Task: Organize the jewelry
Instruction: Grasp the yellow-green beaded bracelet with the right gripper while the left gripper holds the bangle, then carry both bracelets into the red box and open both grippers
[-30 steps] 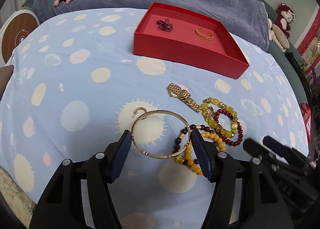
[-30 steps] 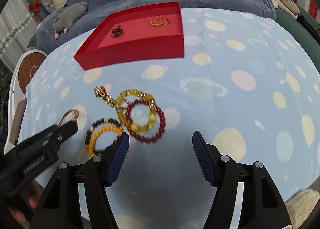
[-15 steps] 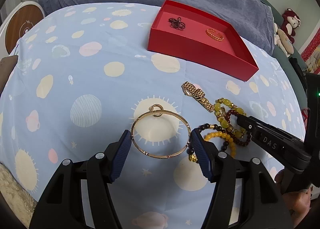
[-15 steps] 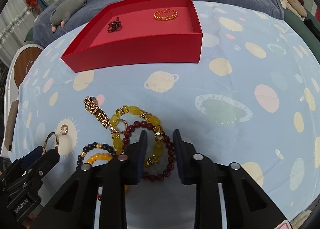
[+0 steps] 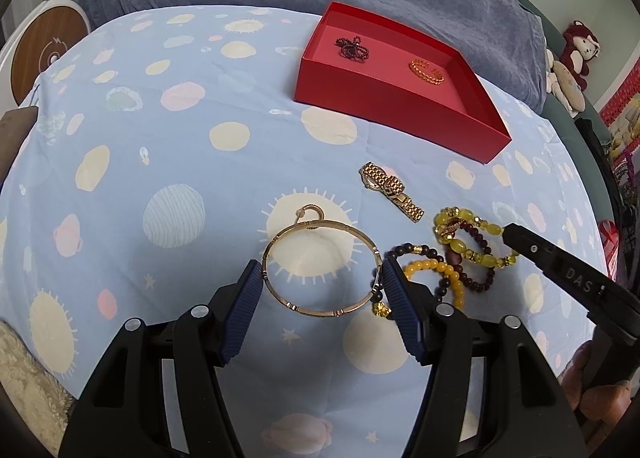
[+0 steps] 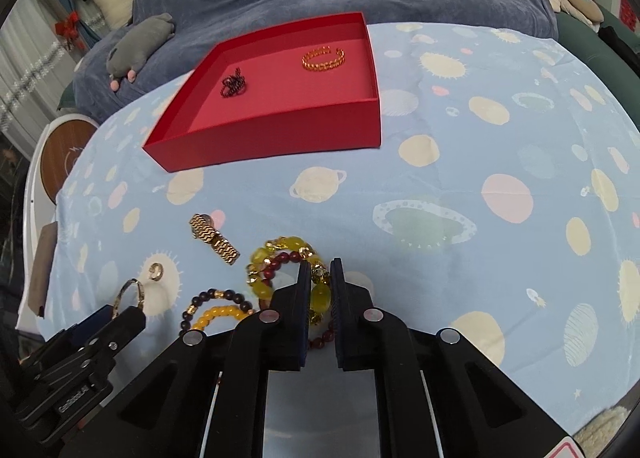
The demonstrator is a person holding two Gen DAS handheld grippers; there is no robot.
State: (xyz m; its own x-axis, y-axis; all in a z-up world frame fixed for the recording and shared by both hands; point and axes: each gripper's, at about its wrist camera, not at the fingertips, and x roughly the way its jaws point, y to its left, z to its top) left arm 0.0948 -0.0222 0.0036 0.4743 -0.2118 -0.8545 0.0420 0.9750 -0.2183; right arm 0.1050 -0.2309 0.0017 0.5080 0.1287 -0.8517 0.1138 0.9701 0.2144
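The red box (image 6: pixel 280 130) at twelve o'clock holds a dark beaded piece (image 6: pixel 233 87) and a gold chain bracelet (image 6: pixel 323 59). The right gripper (image 6: pixel 319 300), open a second ago, now pinches the yellow bead bracelet (image 6: pixel 320 298). The left gripper (image 5: pixel 322 282) still clasps the gold bangle (image 5: pixel 320 266).

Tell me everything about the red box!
The red box is a shallow, open tray without a lid, seemingly cardboard, with low straight walls and a paler red floor. It sits flat on the planet-print cloth, beyond the loose bracelets. Inside lie a dark beaded tangle and a gold chain-link ring, apart. Neither tool touches it.
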